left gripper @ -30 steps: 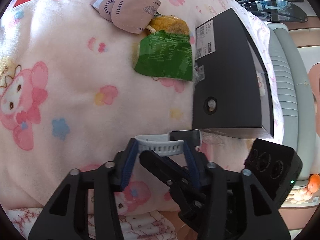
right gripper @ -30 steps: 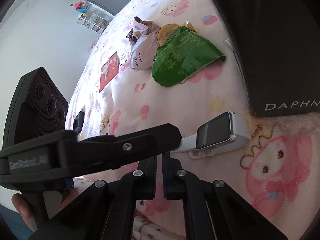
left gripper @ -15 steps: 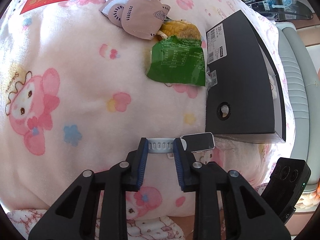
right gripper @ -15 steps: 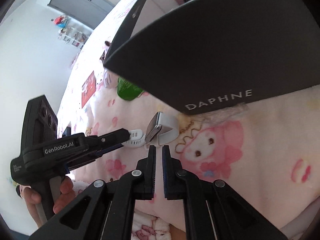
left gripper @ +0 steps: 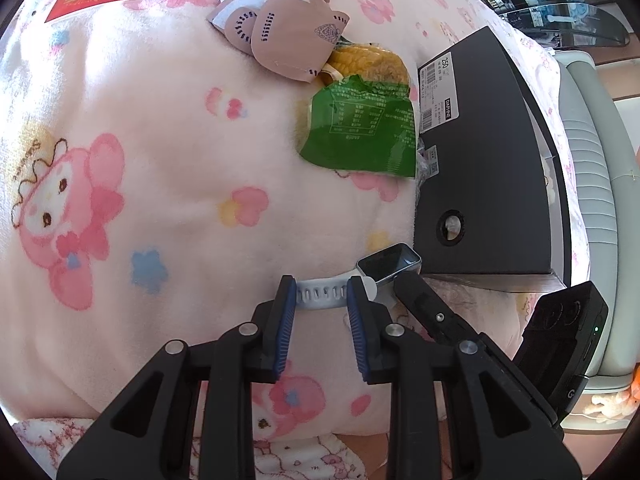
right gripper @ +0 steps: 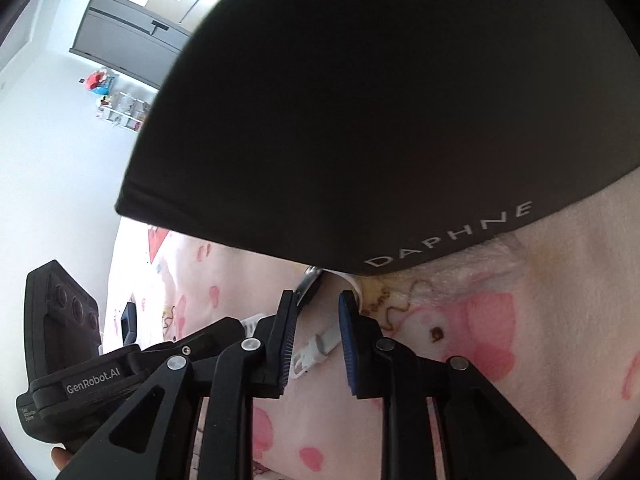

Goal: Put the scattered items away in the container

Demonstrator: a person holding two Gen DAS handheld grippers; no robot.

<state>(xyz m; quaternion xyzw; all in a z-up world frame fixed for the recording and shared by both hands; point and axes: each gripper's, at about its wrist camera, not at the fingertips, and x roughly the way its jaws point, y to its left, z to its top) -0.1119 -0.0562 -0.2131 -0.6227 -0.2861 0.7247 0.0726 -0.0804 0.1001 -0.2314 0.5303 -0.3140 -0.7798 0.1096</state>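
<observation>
Left gripper (left gripper: 321,296) has its pads on the smartwatch (left gripper: 362,278) strap, which runs left-right across the jaws on the blanket (left gripper: 160,184); looks pinched, lightly. Watch face sits right, touching the black box (left gripper: 488,184), the container. Right gripper (right gripper: 318,330): jaws just opened, spread, buckle end between them, pads clear of it. Left is nearer. Left view shows the scattered snack bag (left gripper: 362,132) and masks (left gripper: 280,36); right view shows the box's near wall looming overhead.

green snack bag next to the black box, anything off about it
The green snack bag looks torn open at its top edge, with yellow crinkly contents showing above it on the pink cartoon-print blanket. It lies outside, against the black cardboard box.
</observation>
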